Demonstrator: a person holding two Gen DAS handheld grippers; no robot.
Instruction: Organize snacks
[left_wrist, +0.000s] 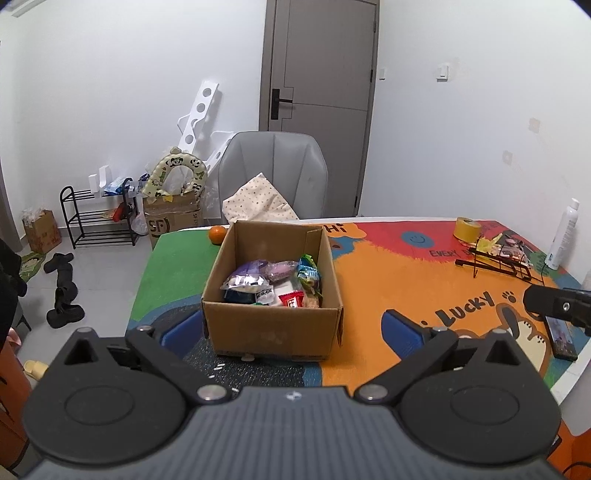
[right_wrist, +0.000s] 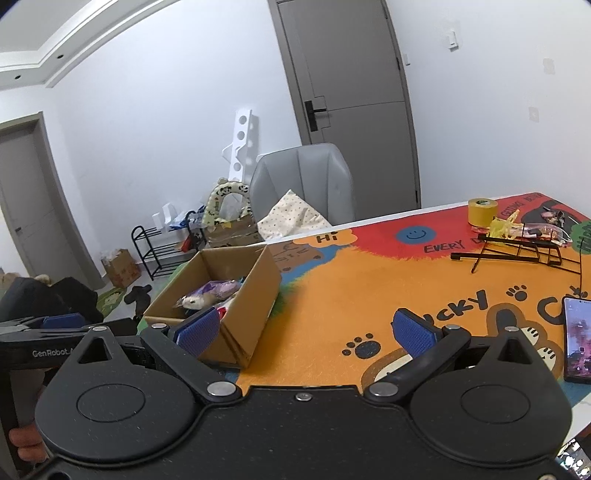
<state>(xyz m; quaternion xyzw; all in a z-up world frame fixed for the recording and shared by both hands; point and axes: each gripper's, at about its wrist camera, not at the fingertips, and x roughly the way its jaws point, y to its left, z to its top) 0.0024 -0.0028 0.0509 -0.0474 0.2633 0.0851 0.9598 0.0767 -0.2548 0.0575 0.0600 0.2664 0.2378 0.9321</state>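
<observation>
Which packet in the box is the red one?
The small red packet with white lettering, lying against the cardboard box's near wall, right of centre. The others are silver-purple, pink-purple and green-blue.

Left wrist view: the cardboard box (left_wrist: 272, 325) hides its own floor behind the near wall, and the lower snack packets (left_wrist: 273, 284) overlap, their print too small to read. The left gripper's (left_wrist: 291, 332) left pad sits partly behind the box corner. At the table's right edge, the phone (left_wrist: 561, 338) is partly covered by the right gripper's body, and the white bottle (left_wrist: 561, 236) label is illegible.

Right wrist view: the phone (right_wrist: 578, 339) is cut by the frame edge. Items beyond the black wire rack (right_wrist: 517, 251) are blurred.
</observation>
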